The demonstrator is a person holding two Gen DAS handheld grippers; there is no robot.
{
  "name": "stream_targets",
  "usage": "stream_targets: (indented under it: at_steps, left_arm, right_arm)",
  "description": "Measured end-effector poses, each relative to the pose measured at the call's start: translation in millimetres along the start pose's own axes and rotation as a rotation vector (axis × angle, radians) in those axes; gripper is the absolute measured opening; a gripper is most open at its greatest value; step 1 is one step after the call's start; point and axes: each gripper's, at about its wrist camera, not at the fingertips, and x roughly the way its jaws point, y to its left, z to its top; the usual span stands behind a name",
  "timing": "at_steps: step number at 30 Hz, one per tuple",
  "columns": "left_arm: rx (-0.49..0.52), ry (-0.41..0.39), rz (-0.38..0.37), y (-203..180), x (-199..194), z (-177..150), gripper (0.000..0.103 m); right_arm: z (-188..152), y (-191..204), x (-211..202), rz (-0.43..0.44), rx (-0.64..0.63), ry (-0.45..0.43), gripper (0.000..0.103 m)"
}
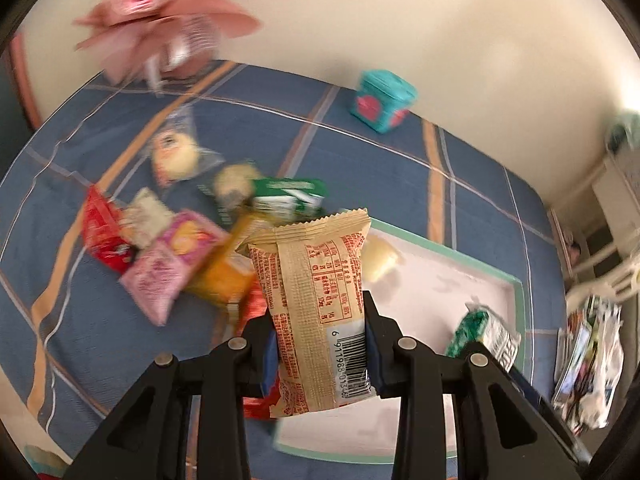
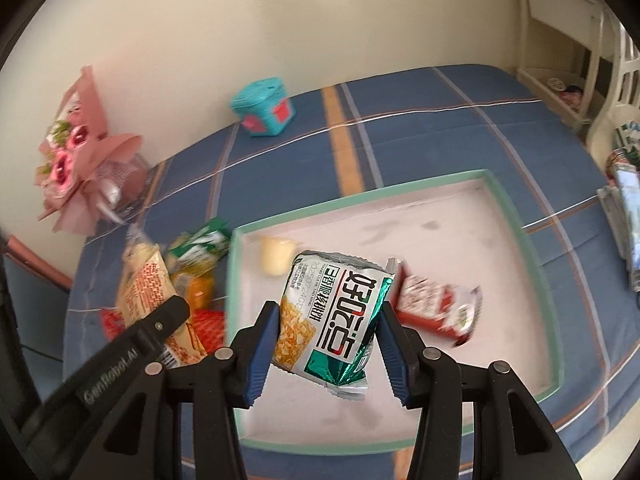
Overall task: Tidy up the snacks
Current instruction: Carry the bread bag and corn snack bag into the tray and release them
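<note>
My left gripper [image 1: 320,332] is shut on a beige snack packet [image 1: 316,304] with red print and a barcode, held upright above the near left edge of the tray [image 1: 516,284]. My right gripper [image 2: 326,320] is shut on a green-and-silver snack packet [image 2: 336,316], held over the tray [image 2: 536,264], which is white inside with a mint rim. In the tray lie a pale yellow snack [image 2: 275,255] and a red-and-white packet [image 2: 434,306]. Left of the tray a pile of loose snacks [image 1: 168,256] rests on the blue plaid cloth. The left gripper with its beige packet [image 2: 146,284] shows at the right wrist view's left.
A teal box [image 1: 382,100] stands by the wall at the back. A pink flower bouquet [image 1: 160,12] is at the back left. White furniture with magazines [image 1: 592,352] stands off the right edge of the blue plaid surface [image 2: 440,120].
</note>
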Motion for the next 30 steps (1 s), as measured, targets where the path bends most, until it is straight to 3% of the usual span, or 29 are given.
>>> stream_targets:
  at_steps: [6, 15, 30]
  left_arm:
    - [0.094, 0.021, 0.005, -42.6, 19.7, 4.6, 0.037]
    - [0.141, 0.067, 0.01, -77.3, 56.4, 14.6, 0.037]
    - [0.169, 0.107, 0.042, -97.0, 93.9, 16.8, 0.037]
  right_arm:
    - [20.2, -28.9, 12.9, -0.087, 0.024, 0.021, 0.051]
    - [45.1, -61.3, 48.8, -0.182, 0.06, 0.082, 0.052]
    - [52.7, -84.9, 76.6, -0.189, 0.081, 0.135, 0.051]
